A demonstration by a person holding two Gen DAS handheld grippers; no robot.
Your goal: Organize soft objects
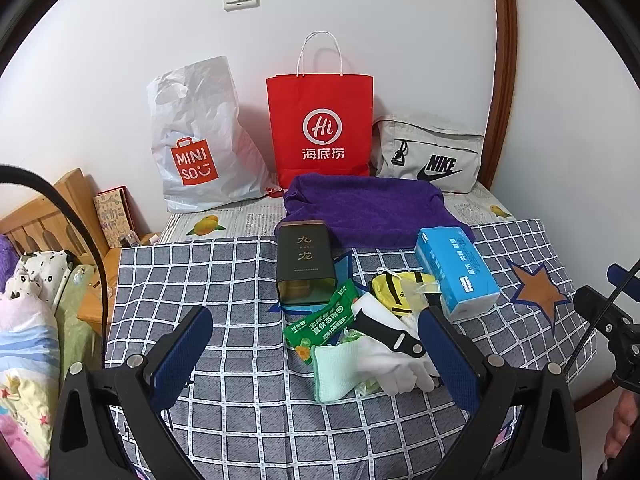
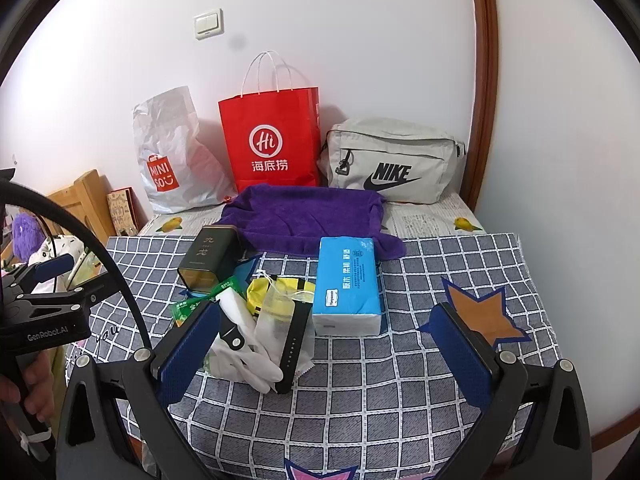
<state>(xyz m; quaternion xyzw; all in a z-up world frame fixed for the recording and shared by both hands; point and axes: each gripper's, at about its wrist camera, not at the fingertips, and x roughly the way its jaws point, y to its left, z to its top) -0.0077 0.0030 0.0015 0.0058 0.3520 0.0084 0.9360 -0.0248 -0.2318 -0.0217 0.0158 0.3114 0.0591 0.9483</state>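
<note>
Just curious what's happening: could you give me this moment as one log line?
left tool: open, empty | right tool: open, empty | white glove: on checked cloth, untouched | purple towel: flat behind

Both tools spread wide, empty, low over the checked cloth

The left tool [image 1: 316, 344] hangs with its blue-padded fingers [image 1: 184, 356] well apart and nothing between them, near the checked cloth's [image 1: 248, 408] front edge. The right tool [image 2: 324, 348] is equally wide, its fingers [image 2: 464, 352] gripping nothing, just above the same cloth and to the right of the left tool. A hand [image 2: 28, 384] grips the left tool's handle; part of another hand [image 1: 622, 424] shows under the right tool.
</note>
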